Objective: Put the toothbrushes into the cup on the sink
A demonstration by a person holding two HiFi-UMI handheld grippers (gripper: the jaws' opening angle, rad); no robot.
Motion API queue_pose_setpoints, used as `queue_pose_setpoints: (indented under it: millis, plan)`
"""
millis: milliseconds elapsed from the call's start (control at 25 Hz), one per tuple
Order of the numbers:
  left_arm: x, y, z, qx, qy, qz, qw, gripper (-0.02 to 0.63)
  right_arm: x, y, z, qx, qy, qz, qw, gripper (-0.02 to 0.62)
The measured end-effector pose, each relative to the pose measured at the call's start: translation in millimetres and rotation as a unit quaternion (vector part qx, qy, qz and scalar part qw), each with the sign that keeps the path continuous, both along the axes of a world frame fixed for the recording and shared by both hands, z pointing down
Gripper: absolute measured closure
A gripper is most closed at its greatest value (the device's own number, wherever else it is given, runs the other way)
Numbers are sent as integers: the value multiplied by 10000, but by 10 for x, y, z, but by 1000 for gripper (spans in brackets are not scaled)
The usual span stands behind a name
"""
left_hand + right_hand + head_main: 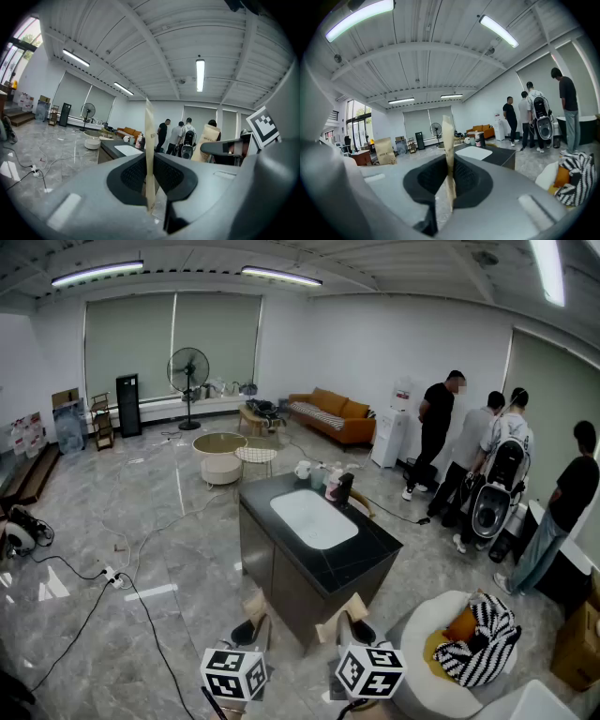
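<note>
left hand-held gripper [149, 171] pinches cream strip [149, 129] | right hand-held gripper [450, 174] pinches second strip [448, 136] | both edge-on, contents unclear

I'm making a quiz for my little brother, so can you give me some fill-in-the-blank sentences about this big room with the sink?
The sofa by the far wall is ___.
The basin in the black counter is ___.
The people standing on the right number ___.
The left gripper and right gripper each pinch one paper packet, which makes ___ packets.
Missing words: orange, white, four, two.
</note>
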State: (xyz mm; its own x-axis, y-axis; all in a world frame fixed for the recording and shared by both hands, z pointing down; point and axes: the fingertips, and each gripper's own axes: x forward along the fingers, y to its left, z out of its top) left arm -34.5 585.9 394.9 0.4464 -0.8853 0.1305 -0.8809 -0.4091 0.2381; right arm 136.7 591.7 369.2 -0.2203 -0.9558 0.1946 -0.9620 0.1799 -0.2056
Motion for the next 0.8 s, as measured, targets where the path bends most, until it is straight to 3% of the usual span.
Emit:
queue_pose_setpoints:
  millis: [800]
  plan:
    - [-242,-358,133,-64,12,129,9999,565,-150,-295,160,-169,-206,173,9995,565]
